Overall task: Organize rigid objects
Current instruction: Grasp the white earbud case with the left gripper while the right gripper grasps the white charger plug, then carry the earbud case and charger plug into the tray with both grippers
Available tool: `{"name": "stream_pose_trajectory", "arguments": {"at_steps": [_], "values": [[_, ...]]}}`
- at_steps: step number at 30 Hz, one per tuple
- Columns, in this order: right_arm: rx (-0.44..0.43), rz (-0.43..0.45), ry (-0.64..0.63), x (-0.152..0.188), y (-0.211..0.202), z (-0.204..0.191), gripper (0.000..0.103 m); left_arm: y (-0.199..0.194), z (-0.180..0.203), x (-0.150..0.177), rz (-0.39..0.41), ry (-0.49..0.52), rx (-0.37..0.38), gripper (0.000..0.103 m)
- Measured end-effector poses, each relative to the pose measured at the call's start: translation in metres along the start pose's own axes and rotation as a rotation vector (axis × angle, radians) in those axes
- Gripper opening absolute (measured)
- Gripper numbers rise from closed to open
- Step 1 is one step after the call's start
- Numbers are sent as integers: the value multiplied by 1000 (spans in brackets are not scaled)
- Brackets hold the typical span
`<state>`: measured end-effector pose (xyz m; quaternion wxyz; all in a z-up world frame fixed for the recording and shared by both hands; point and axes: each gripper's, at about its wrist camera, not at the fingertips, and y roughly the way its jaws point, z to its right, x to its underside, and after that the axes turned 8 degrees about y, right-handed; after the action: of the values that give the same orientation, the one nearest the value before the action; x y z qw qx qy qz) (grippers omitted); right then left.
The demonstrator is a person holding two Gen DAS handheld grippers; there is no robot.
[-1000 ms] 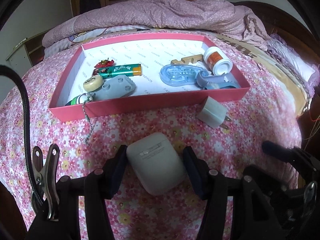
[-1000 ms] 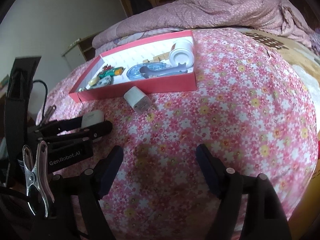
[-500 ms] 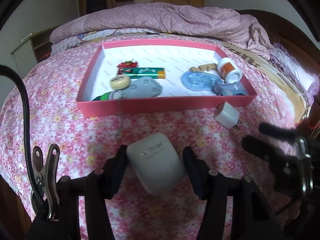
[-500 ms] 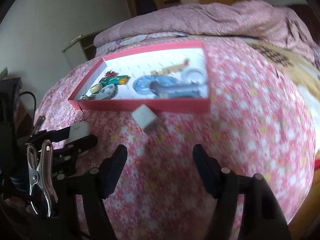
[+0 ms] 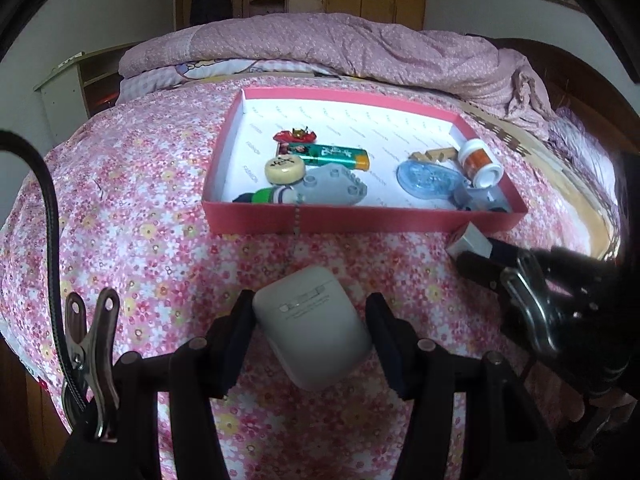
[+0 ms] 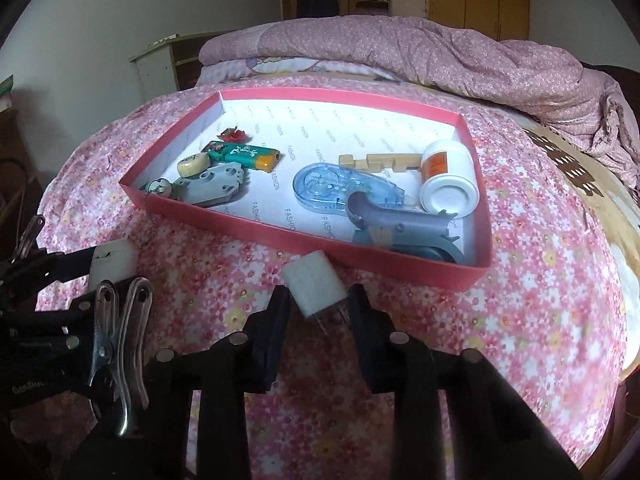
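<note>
My left gripper [image 5: 310,328] is shut on a white earbud case [image 5: 312,330], held above the flowered bedspread in front of the pink tray [image 5: 360,220]. My right gripper [image 6: 318,308] has its fingers on both sides of a white plug adapter [image 6: 314,288] that lies just before the tray's near wall [image 6: 320,246]; the fingers look apart from it. In the left wrist view the adapter [image 5: 470,240] and right gripper [image 5: 480,260] show at the right. The tray holds a green lighter [image 5: 328,154], a grey brick [image 5: 334,190], a blue tape dispenser [image 6: 340,188] and a white bottle [image 6: 448,182].
A bead chain [image 5: 296,220] hangs over the tray's near wall. A rumpled purple quilt [image 5: 340,48] lies behind the tray. A wooden headboard [image 5: 568,76] stands at the right, a white side shelf [image 6: 160,64] at the left.
My right gripper has moved forward and left to the plug adapter and narrowed around it. My left gripper has lifted with the earbud case still in it.
</note>
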<state>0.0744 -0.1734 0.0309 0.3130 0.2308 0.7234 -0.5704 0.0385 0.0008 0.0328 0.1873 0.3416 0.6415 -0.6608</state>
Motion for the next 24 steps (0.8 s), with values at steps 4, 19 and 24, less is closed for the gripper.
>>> {"name": "stream_pose_trajectory", "arguments": {"at_steps": [4,19,24], "values": [[-27,-4,10,1,-7,1,30,-5,-1,-5,18,7,-9,59],[-80,45,12,-34,-27,0,30,-5,-7,-62,73,28,-5,59],[-77,46,26,-55,-15,6,30,12,-8,-88,79,34,1,59]]}}
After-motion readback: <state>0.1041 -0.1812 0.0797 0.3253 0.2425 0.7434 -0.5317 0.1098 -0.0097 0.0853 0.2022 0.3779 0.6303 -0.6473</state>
